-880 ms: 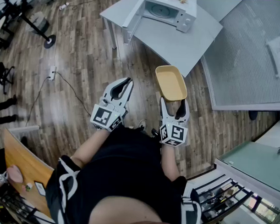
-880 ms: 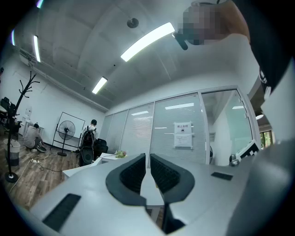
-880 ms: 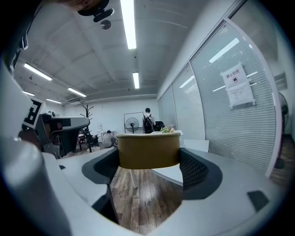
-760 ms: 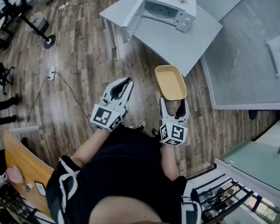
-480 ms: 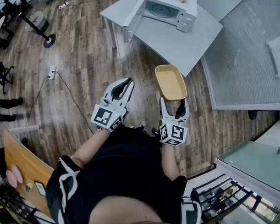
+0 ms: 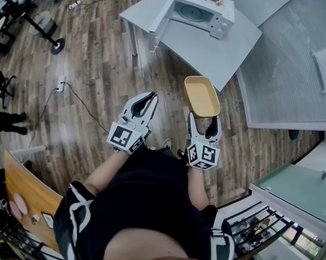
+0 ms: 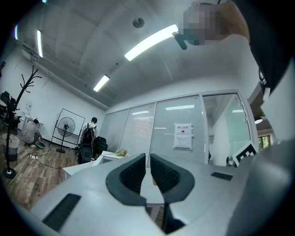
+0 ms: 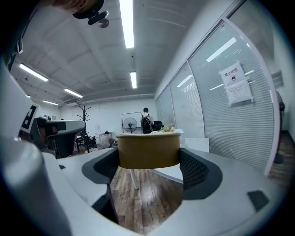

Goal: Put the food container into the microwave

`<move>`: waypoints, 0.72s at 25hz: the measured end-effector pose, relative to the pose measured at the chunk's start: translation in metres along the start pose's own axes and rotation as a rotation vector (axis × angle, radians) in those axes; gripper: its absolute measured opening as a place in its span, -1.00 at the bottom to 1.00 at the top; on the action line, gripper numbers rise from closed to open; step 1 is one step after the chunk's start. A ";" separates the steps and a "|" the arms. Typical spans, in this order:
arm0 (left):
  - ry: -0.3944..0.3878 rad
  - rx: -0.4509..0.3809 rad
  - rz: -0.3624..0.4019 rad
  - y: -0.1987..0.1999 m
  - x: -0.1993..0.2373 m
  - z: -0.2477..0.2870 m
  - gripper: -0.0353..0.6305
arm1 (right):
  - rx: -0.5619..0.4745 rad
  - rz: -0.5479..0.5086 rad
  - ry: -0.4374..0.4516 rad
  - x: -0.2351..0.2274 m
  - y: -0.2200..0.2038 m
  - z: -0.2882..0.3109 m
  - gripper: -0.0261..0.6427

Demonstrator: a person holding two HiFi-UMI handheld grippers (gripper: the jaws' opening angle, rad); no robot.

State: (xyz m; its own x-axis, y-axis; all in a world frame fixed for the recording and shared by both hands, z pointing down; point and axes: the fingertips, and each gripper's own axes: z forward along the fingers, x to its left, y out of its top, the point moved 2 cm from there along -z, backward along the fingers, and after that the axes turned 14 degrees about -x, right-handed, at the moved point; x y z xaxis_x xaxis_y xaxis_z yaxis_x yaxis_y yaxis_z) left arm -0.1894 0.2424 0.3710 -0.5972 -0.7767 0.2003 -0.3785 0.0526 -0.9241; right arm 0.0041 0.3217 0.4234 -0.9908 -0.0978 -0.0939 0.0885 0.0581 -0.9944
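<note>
Right gripper (image 6: 202, 120) (image 8: 148, 171): just below centre of the head view; fingers pinching the container's near end, one pad on each outer side.
Container (image 6: 201, 96) (image 8: 148, 150): yellow, empty, held level above the wood floor (image 6: 101, 60) at mid-frame, close to the table's near corner, well apart from the microwave.
Left gripper (image 6: 151, 97) (image 7: 148, 173): left of centre, beside the right one; fingers drawn together to a thin slit with nothing between.
Microwave (image 6: 202, 13): white, at the top centre edge, standing on the table; door (image 6: 159, 17) swung open to the left, round plate visible inside.
Table (image 6: 208, 48): pale, upper centre.
Cable (image 6: 73, 94): thin, trailing across the floor at left.
Person (image 6: 144, 206): dark top, filling the bottom of the frame.
</note>
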 end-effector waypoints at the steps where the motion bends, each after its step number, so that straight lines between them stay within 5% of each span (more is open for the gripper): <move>1: -0.003 0.002 -0.004 0.000 0.005 -0.001 -0.75 | 0.002 0.001 -0.006 0.004 -0.002 0.002 0.37; 11: 0.002 0.028 -0.039 -0.028 0.053 0.014 -0.75 | 0.012 0.011 -0.030 0.003 -0.027 0.059 0.37; 18: 0.054 0.008 0.001 -0.063 0.081 0.103 -0.75 | -0.004 0.015 0.039 -0.053 -0.045 0.167 0.37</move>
State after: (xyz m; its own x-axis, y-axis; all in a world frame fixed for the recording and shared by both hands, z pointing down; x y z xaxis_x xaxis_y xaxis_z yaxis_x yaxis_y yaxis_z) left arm -0.1413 0.1111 0.4121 -0.6349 -0.7415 0.2169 -0.3725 0.0478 -0.9268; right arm 0.0700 0.1583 0.4646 -0.9926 -0.0583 -0.1064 0.1027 0.0637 -0.9927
